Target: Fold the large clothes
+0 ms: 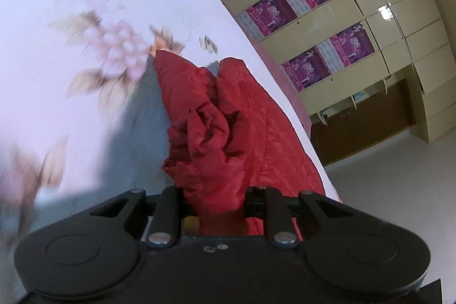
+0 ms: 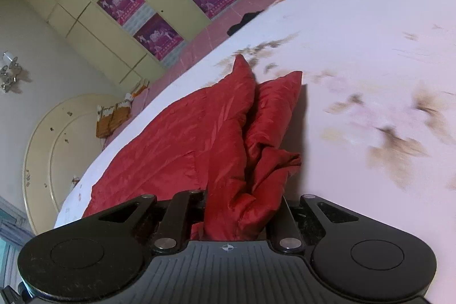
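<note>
The fingertips of the left black two-finger gripper (image 1: 212, 207) are buried under a bunched fold of the red quilted padded garment (image 1: 211, 133), so where the pads meet cannot be seen. The same holds for the right black two-finger gripper (image 2: 242, 215), swallowed by red cloth. On the white floral-printed bedsheet (image 1: 71, 76), the flowers toward nine o'clock smear into blur; toward three o'clock in the right wrist view they streak too. The purple posters (image 2: 122, 2) on the cream wardrobe carry print too small to read.
</note>
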Demonstrator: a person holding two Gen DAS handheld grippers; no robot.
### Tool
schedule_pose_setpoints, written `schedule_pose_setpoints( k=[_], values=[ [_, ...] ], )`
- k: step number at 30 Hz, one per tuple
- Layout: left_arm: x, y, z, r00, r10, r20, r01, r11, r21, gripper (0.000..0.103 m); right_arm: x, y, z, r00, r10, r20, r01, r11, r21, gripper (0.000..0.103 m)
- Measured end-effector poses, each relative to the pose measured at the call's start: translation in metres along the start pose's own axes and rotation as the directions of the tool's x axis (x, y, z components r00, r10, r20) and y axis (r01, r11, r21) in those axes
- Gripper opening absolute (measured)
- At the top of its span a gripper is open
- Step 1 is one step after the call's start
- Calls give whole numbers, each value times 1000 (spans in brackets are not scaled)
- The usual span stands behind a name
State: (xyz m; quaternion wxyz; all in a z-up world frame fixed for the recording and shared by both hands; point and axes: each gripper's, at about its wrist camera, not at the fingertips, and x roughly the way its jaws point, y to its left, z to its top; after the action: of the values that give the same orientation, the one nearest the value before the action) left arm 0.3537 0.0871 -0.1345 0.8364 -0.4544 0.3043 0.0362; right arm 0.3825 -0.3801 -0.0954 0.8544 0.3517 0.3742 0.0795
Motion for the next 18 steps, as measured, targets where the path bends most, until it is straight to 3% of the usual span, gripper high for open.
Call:
schedule_pose_setpoints(
  k=[9,18],
  values=[
    [-57,2,-62,1000,10,-8,-10,1000,-20,19,-79,-35,-26,999,10,-37,-10,1000,-9,14],
    [-102,13,-103,1000,27,10,-27,999,-28,19,-124,-55,-52,998,24,-67,-25,1000,-15,14]
  ],
)
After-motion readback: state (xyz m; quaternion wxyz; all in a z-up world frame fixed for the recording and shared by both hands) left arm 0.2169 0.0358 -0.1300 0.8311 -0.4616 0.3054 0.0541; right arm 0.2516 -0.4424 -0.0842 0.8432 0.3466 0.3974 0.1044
